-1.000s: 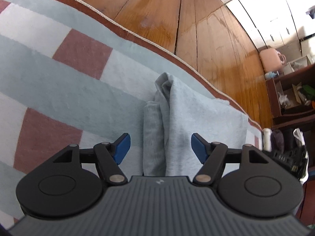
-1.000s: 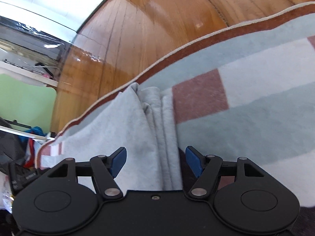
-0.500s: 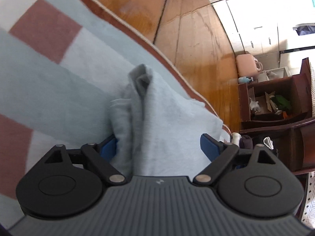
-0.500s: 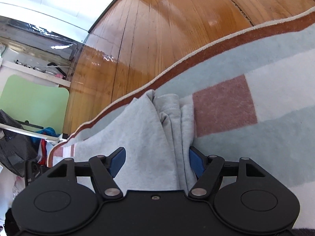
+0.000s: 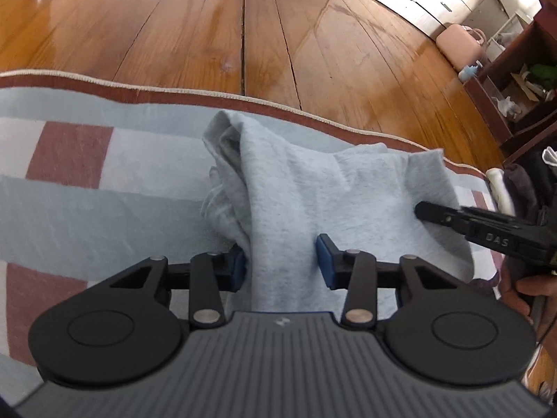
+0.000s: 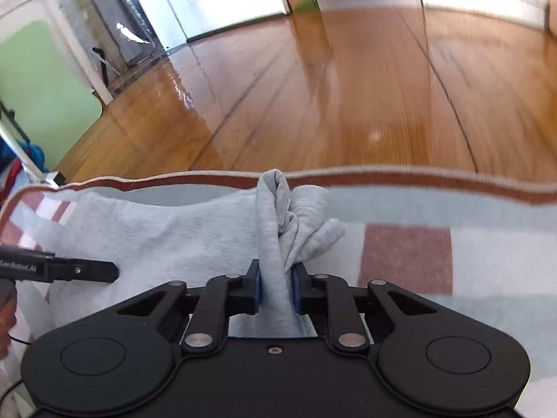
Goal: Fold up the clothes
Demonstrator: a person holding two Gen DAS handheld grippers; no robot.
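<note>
Pale grey knit garment (image 5: 313, 188), bunched and part-folded, lying on a checked rug of pale blue, white and dusty-red squares (image 5: 69, 146), close to the rug's brown-bordered far edge. Running straight between the blue pads of the left gripper (image 5: 282, 261), jaws closing around a thick band of the cloth; left pad half buried in the folds, right pad apart from the cloth. Pinched tight in the right gripper (image 6: 275, 287), jaws closing on a narrow rope of gathered fabric that rises ahead of the pads to a crumpled knot (image 6: 296, 209) near the rug border. Each gripper visible from the other's camera, tip resting on the flat spread of cloth at the side.

Beyond the border, wide glossy wooden plank floor (image 5: 243, 28), bare right up to white cabinets at the far wall. Dark wooden shelf unit (image 5: 515, 80) and a pink case (image 5: 459, 43) well apart, off to the right in the left wrist view. Green panel (image 6: 38, 83) far left in the right wrist view.

Compared with a second ago: both pairs of jaws far narrower, cloth now gathered between the pads rather than lying loose, views rolled so the rug edge runs nearly level, and each opposite gripper newly in view.
</note>
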